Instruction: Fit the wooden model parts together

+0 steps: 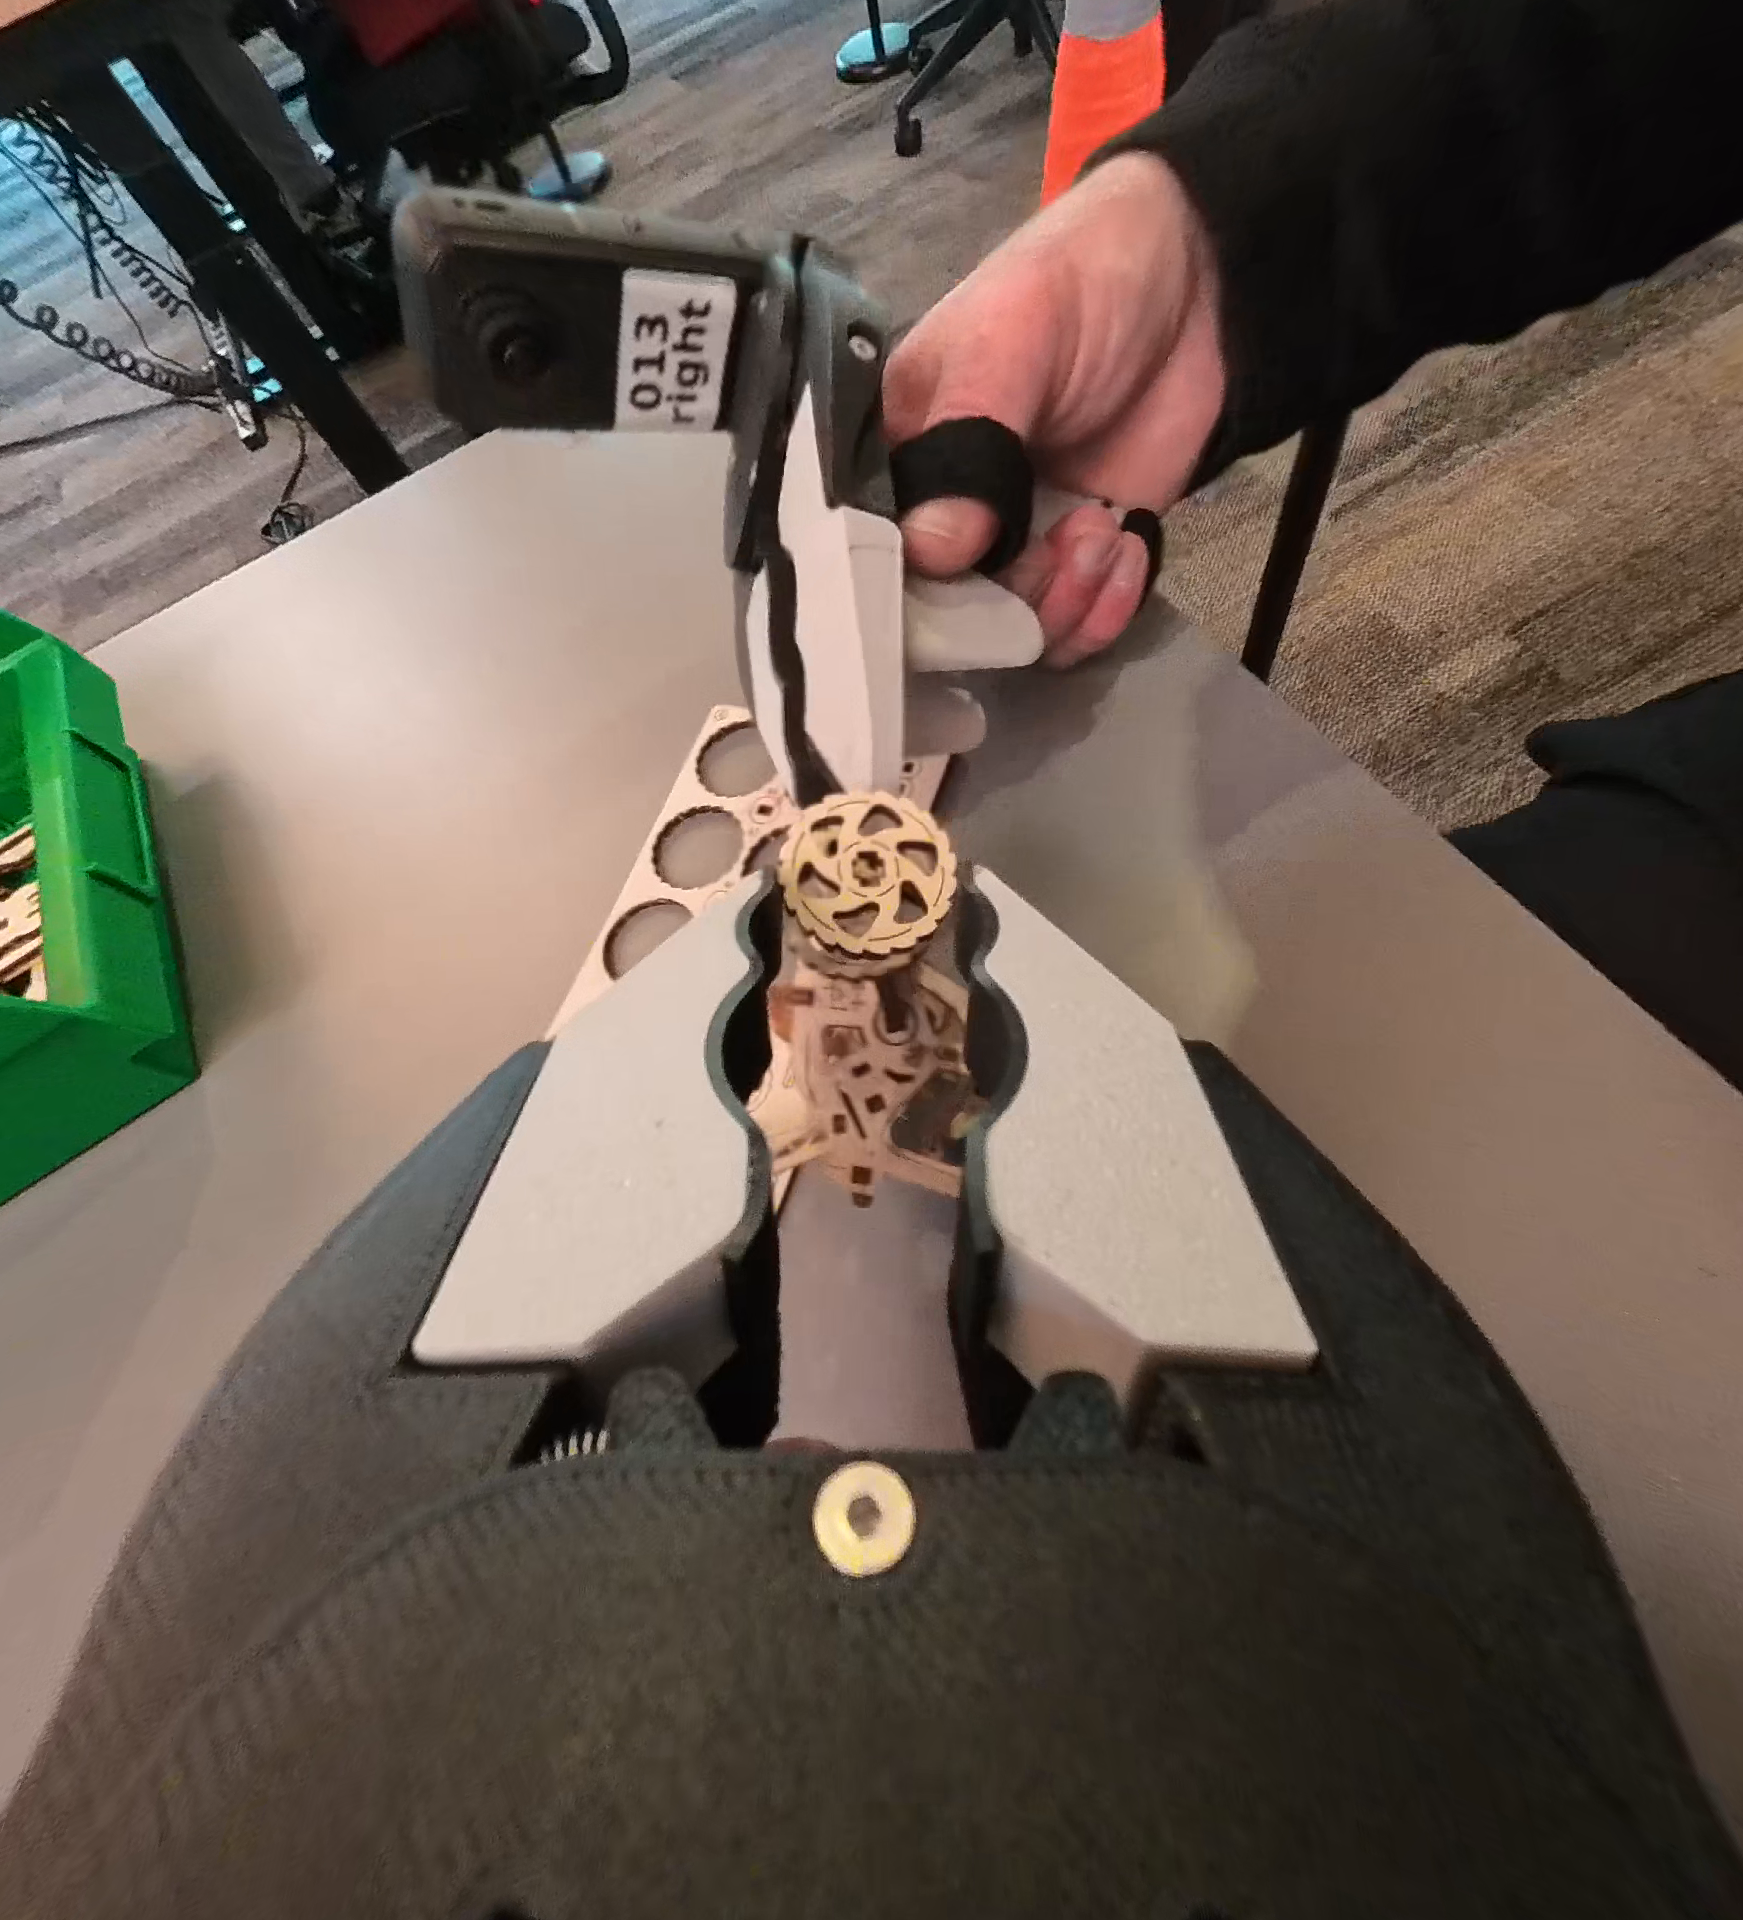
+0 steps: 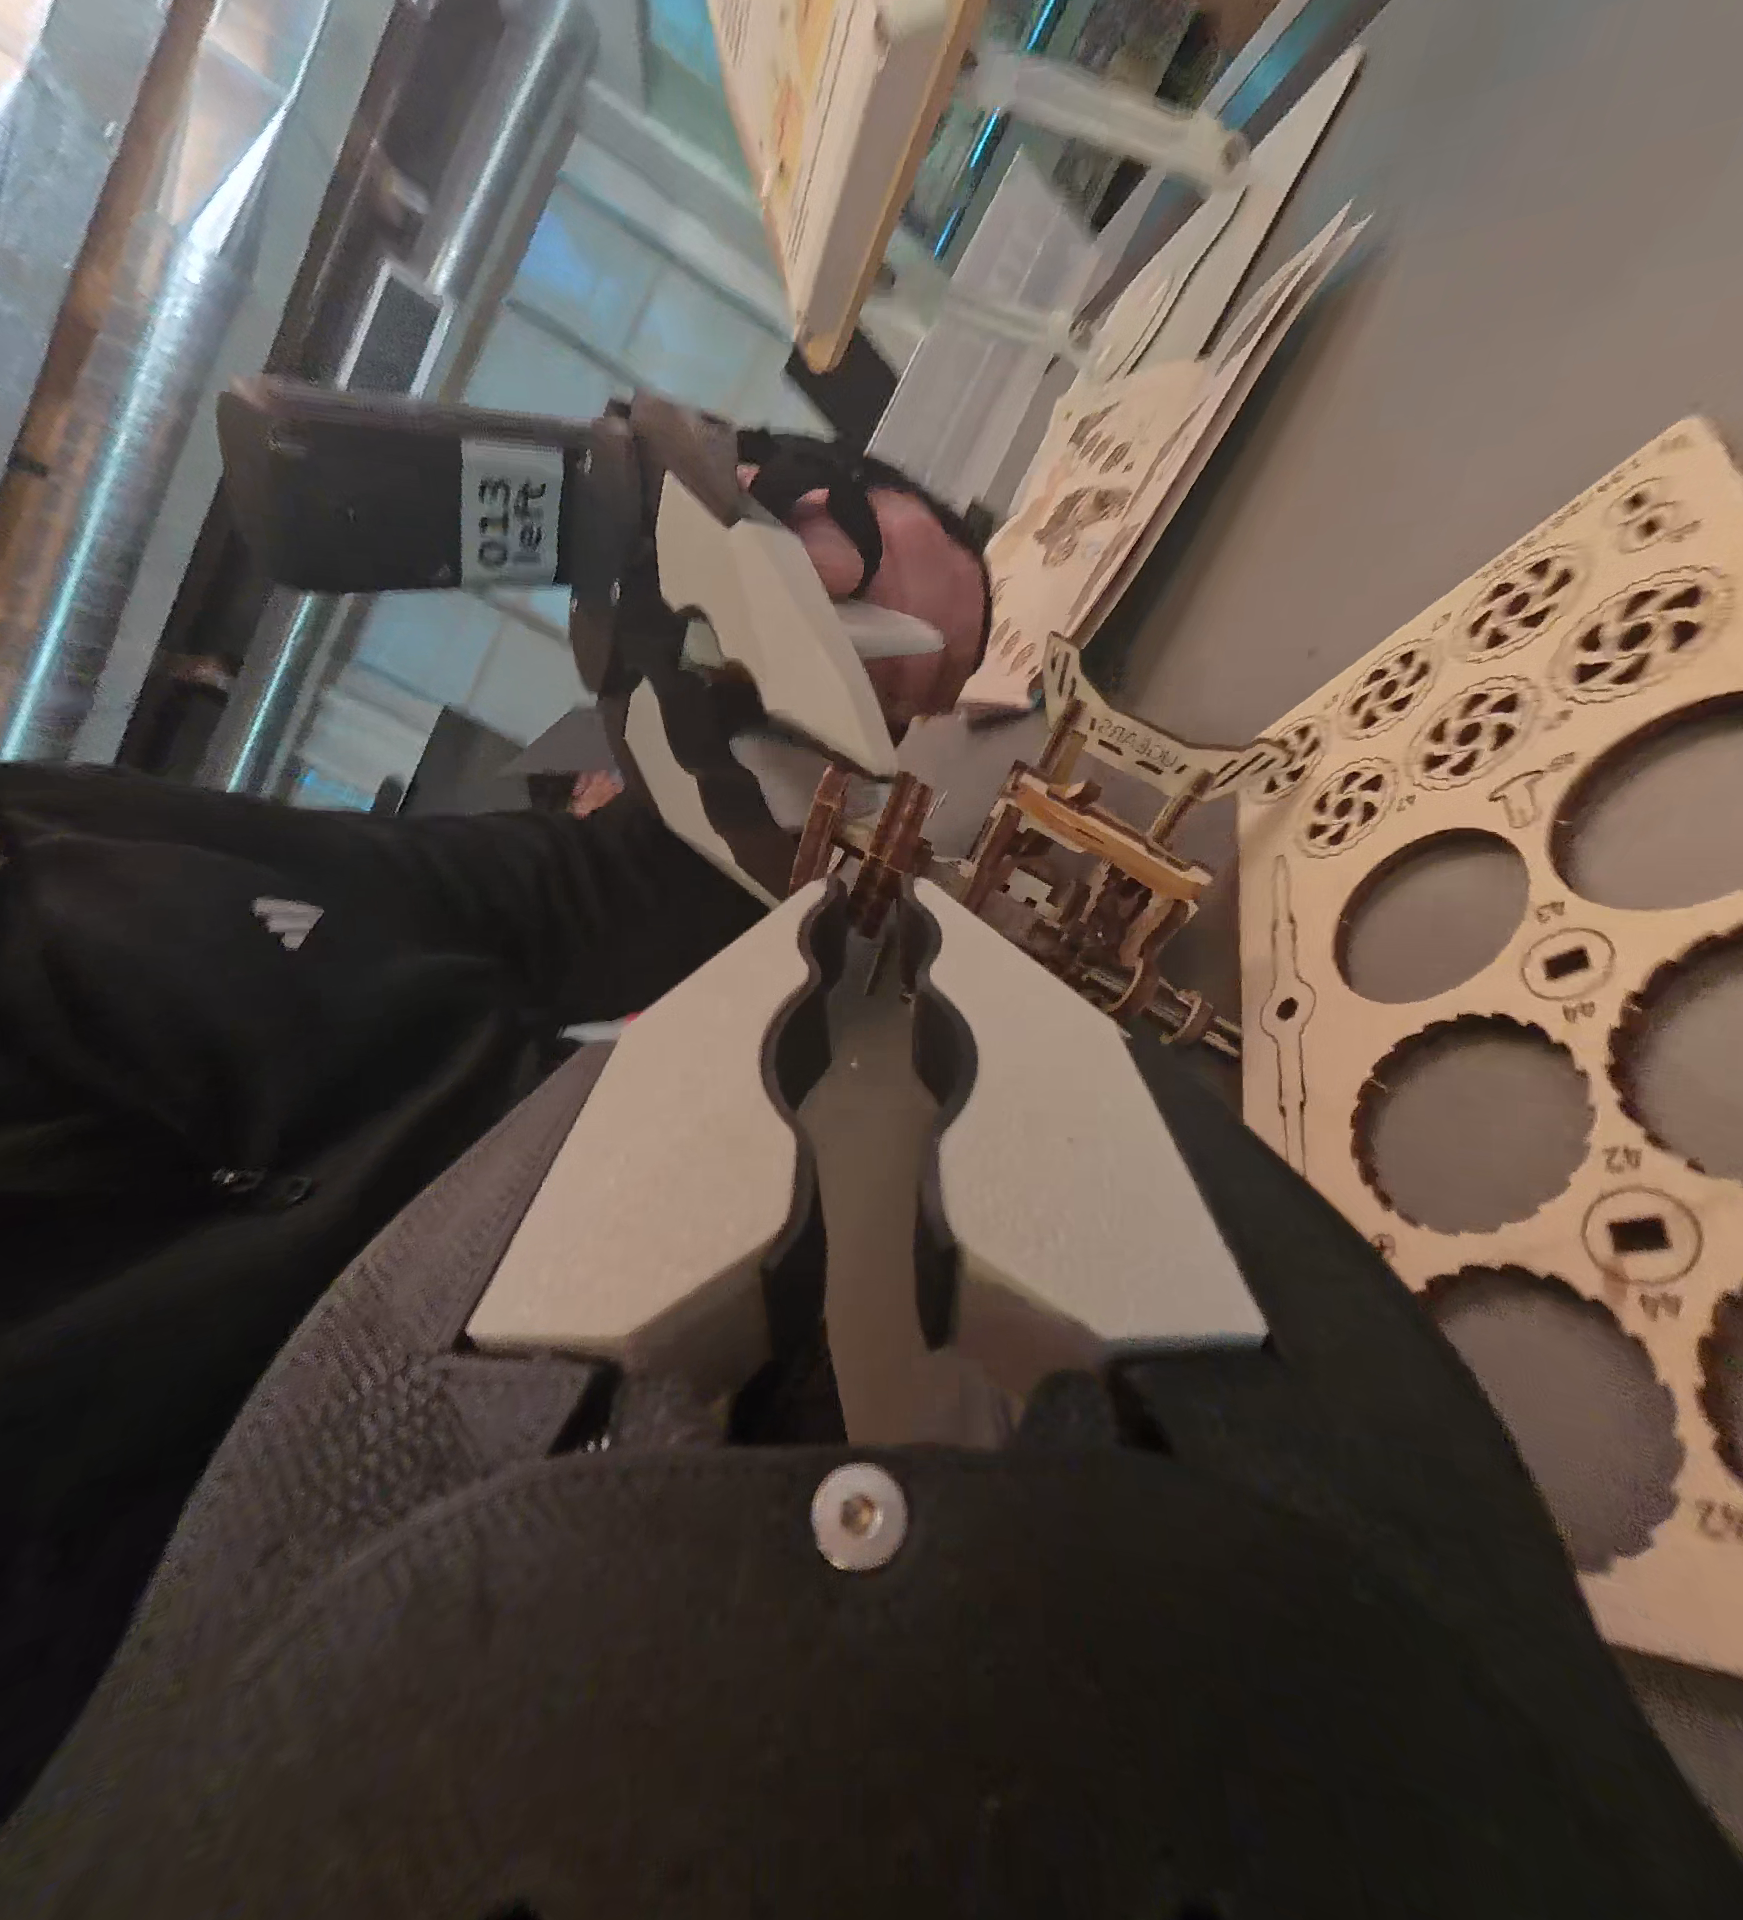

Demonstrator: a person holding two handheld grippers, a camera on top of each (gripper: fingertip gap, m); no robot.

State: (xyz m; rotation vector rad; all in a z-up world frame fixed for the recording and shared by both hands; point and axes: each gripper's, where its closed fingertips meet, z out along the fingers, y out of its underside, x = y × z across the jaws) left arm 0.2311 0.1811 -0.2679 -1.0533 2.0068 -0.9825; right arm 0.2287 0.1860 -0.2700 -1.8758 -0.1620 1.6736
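Wooden wheel (image 1: 867,871): thin laser-cut ply w/ spoke cut-outs and toothed rim. Prob. very light, stiff but brittle; spokes and teeth could snap under side load. Best held by the rim edge or across the hub stack, never the spokes. It sits on an axle of the part-built wooden model (image 2: 1085,862), raised above the bench (image 1: 431,644) near its far right edge, just in front of the punched-out parts sheet (image 2: 1532,1049).

Left hand-held gripper (image 1: 865,935): comes in low and roughly level, jaws narrowed and clamped on the wheel assy just under the rim; model body hangs between the fingers.

Right hand-held gripper (image 2: 872,899): rolled hard to one side, so in its view the bench stands nearly vertical. In the left wrist view it drops steeply from above, tips meeting the wheel's far edge. Jaws almost together, nipping the edge-on wheel/hub stack. The person's hand (image 1: 1054,395) squeezes its trigger.

Green bin (image 1: 36,862) w/ more wood pieces sits at the left bench edge, well apart.

Risk, IMO: twisting the two grips against each other may crack the axle joint.
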